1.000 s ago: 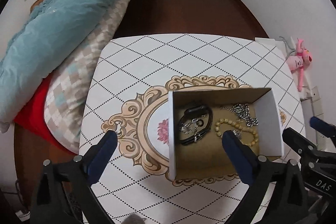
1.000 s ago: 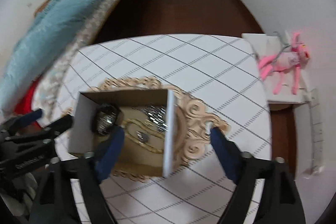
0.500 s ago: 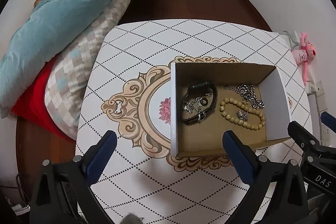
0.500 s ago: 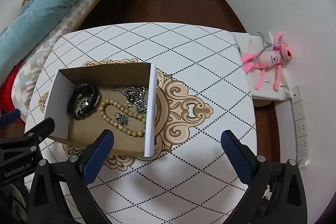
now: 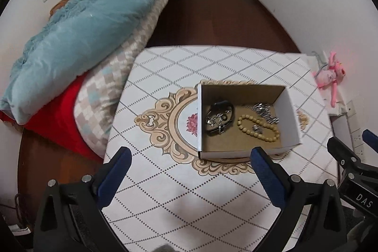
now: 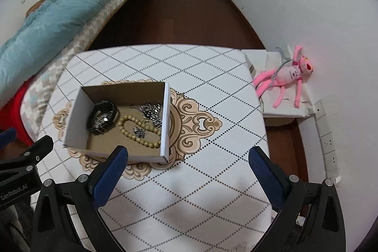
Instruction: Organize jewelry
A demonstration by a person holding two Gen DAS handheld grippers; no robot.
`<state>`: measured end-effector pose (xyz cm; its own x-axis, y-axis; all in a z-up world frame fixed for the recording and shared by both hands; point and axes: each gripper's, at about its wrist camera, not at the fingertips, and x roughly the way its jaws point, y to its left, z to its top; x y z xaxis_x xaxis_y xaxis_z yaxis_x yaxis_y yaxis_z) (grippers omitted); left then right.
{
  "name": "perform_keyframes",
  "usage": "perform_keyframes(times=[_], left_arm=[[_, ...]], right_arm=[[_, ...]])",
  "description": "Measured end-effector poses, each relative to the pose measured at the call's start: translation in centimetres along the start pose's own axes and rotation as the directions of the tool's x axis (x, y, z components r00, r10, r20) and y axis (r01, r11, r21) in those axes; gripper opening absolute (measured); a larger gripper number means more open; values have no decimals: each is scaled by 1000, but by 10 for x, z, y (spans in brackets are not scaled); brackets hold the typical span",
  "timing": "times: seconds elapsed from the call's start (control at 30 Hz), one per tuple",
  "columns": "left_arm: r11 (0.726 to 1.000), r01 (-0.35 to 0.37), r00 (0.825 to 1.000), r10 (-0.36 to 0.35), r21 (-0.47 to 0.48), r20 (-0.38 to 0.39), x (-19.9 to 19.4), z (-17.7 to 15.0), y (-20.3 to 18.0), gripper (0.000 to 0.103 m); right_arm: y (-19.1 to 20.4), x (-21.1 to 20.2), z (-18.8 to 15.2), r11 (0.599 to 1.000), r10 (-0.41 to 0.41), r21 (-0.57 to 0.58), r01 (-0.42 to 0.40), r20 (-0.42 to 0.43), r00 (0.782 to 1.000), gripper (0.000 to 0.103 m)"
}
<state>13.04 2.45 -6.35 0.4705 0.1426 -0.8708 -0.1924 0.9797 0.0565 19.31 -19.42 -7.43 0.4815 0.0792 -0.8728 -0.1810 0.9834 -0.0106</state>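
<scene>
Right wrist view: both hand-held grippers (image 6: pixel 187 157) (image 5: pixel 190 158) were spread, empty; box (image 6: pixel 165 119) at ten o'clock should be approached squarely.

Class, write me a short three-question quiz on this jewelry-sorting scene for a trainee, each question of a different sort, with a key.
1. True or false: the bead bracelet lies on the table outside the cardboard box.
2. Which item lies nearest the box's left wall? A) silver chain B) black bracelet C) bead bracelet
3. Fill in: both the left hand-held gripper and the right hand-held gripper are ___ and hold nothing.

Key: 1 false; 2 B; 3 open
</scene>
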Motion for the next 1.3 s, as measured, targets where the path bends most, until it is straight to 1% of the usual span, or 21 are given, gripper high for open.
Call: perform_keyframes(times=[0.1,0.2,0.3,0.47,0.7,0.83,0.97,1.23,1.3], left_arm=[[1000,7,999,-7,6,53,-32,-4,2,103],[1000,12,996,-13,15,89,-59,-9,3,103],[1000,12,989,-14,20,146,-91,-15,4,103],[1000,23,980,-24,3,199,-126,-21,8,103],[998,61,969,-58,-4,241,-164,-30,10,103],[997,71,967,-69,0,245,-174,-37,10,103],[997,81,967,-78,-2,242,-180,-42,11,103],[996,87,966,-84,-1,244,-184,-44,12,103],[996,90,970,-87,0,229,-183,-43,11,103]], right_arm=[[-2,-31,-6,1000,9,10,-9,42,999,103],[-4,-64,-11,1000,17,16,-19,91,996,103],[-5,-99,-17,999,19,23,-22,140,990,103],[-3,-151,-28,1000,-4,19,0,224,975,103],[-6,-202,-38,1000,-2,29,-7,292,957,103],[-9,-223,-45,999,6,37,-18,312,950,103],[-13,-239,-51,999,7,42,-21,316,949,103],[-17,-251,-54,998,8,53,-26,316,949,103],[-17,-252,-54,998,5,55,-24,318,948,103]])
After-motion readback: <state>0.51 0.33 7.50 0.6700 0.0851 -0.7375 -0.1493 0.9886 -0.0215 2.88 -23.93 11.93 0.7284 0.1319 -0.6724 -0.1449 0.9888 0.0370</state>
